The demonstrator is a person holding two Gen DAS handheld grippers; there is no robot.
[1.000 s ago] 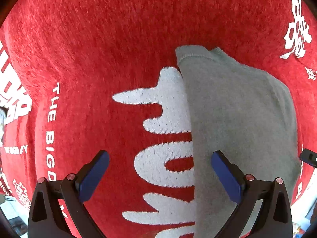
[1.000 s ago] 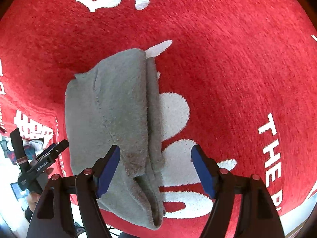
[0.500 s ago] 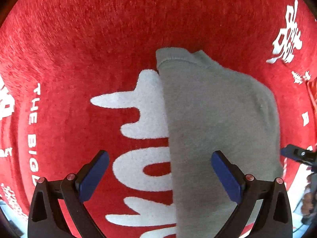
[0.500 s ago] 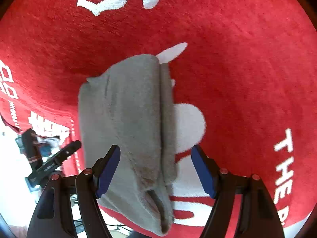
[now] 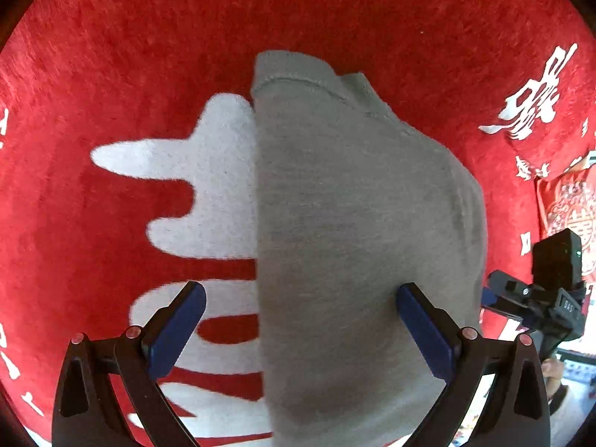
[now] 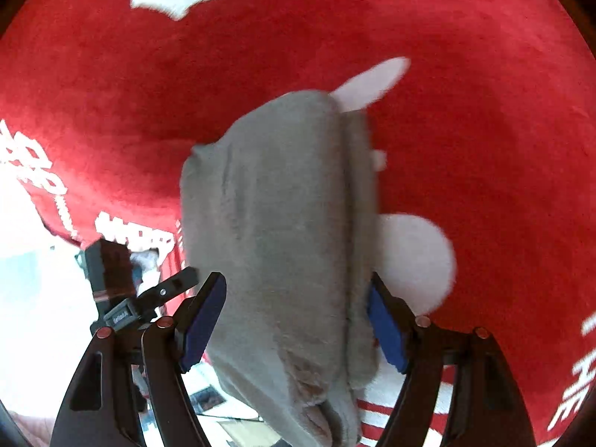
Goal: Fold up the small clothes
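The grey fleece garment point(image 5: 354, 231), folded, lies on the red printed cloth point(image 5: 149, 56) covering the tabletop. It looks soft, light and floppy; grip the layered near edge. The left gripper point(image 5: 301, 320) and right gripper point(image 6: 294, 320) both gape wide, holding nothing.

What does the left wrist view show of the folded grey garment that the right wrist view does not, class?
Only the left wrist view shows the grey garment's stitched hem end and smooth flat top. Only the right wrist view shows its stacked layered edges along one side. Both show it lying folded on the red cloth, with the left gripper and right gripper open, straddling its near end.
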